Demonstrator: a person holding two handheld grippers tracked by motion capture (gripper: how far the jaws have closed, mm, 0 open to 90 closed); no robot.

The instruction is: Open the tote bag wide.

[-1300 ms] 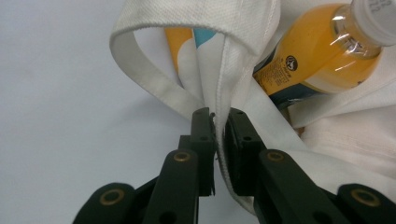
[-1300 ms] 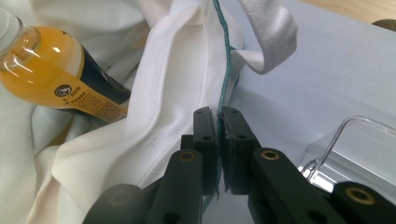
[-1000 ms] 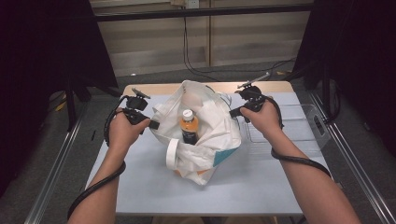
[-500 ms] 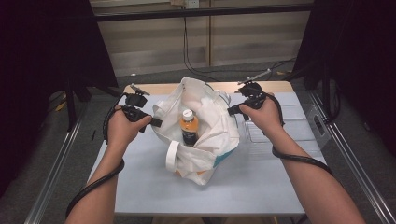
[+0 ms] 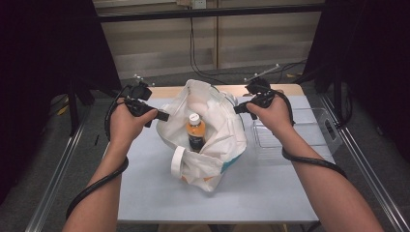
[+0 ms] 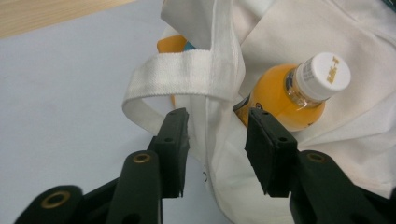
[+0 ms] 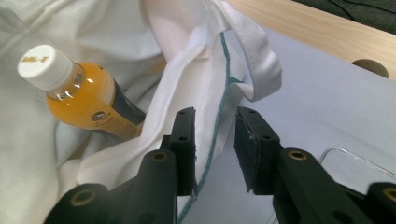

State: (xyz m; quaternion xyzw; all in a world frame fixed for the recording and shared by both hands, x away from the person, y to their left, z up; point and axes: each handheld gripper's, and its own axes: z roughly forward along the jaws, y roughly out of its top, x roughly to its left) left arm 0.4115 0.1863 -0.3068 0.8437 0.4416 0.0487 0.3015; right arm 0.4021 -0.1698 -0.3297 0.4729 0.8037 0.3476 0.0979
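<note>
Two tools, left tool point(image 6: 212, 140) and right tool point(image 7: 212, 140), jaws just parted, bag point(image 5: 212, 140) rim released at nine and three o'clock; bottle point(image 5: 195, 131) bagged. Withdrawal is judged next.

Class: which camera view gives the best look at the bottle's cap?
The left gripper view: the white cap sits close, its printing visible. The right gripper view shows it near too, more side-on. The high view shows it small inside the bag.
</note>
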